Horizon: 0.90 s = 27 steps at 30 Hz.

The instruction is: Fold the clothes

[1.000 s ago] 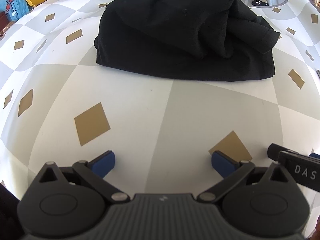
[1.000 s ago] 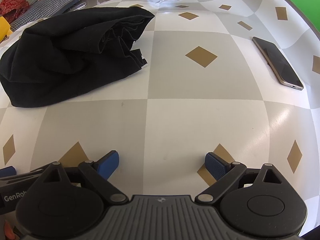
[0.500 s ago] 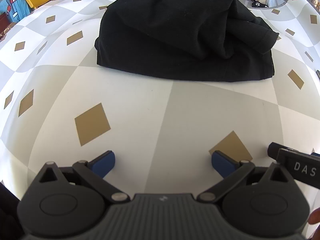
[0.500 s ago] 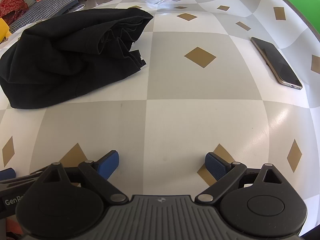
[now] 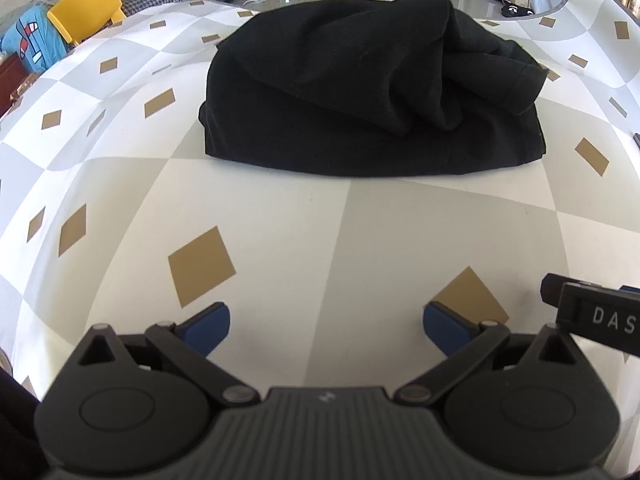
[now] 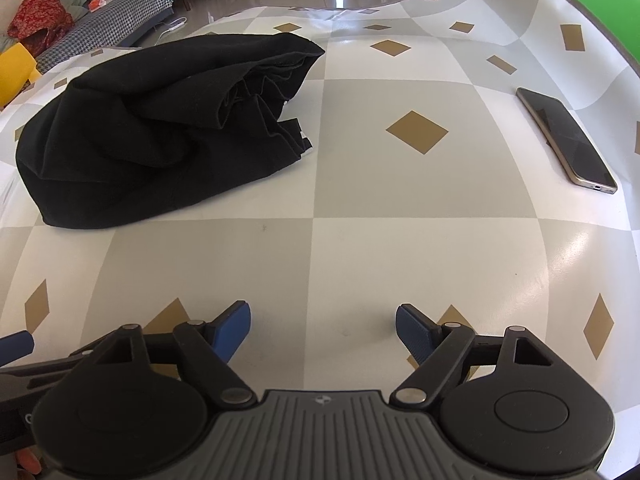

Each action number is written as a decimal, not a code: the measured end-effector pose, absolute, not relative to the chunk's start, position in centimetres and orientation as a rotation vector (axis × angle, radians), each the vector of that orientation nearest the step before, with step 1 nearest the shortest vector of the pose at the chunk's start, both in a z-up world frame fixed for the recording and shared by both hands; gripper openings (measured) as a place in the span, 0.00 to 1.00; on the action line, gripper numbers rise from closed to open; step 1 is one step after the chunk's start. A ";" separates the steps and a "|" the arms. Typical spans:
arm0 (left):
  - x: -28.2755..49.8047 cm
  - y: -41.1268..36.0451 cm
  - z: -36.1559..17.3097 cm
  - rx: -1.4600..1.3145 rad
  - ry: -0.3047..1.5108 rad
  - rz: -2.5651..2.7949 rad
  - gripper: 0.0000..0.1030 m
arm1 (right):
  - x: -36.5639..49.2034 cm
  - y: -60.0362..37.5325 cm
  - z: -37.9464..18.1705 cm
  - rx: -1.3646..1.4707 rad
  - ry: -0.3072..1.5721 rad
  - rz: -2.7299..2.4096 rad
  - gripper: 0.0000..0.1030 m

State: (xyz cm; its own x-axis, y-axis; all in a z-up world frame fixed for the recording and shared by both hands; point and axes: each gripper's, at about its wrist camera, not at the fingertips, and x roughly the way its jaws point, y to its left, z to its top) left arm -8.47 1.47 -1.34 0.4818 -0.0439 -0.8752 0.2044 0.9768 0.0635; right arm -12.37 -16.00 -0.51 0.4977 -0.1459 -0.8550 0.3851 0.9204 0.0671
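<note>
Comparing with a second ago, little has changed: the black garment lies bunched on the checkered table, while left gripper and right gripper, jaws apart and empty, edge closer; folding not begun.

Two wrist fisheyes, low over the checkered grey-and-white counter

Each looks forward past its own claw: the left faces the crumpled black cloth garment head-on and nearer; the right sees it off to its left, farther away. Both share garment and counter.
</note>
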 end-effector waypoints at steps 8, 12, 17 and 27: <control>-9.3 1.6 0.5 0.177 1.000 -0.157 1.00 | -12.2 -15.4 0.5 0.259 0.948 -0.288 0.77; -9.7 1.8 1.0 0.176 0.987 -0.155 1.00 | -12.2 -15.2 0.7 0.273 0.943 -0.263 0.77; -10.1 2.1 1.3 0.167 0.979 -0.155 1.00 | -12.3 -14.7 1.0 0.281 0.921 -0.221 0.77; -10.7 2.8 1.9 0.153 0.955 -0.140 0.91 | -12.3 -13.9 1.4 0.287 0.900 -0.166 0.77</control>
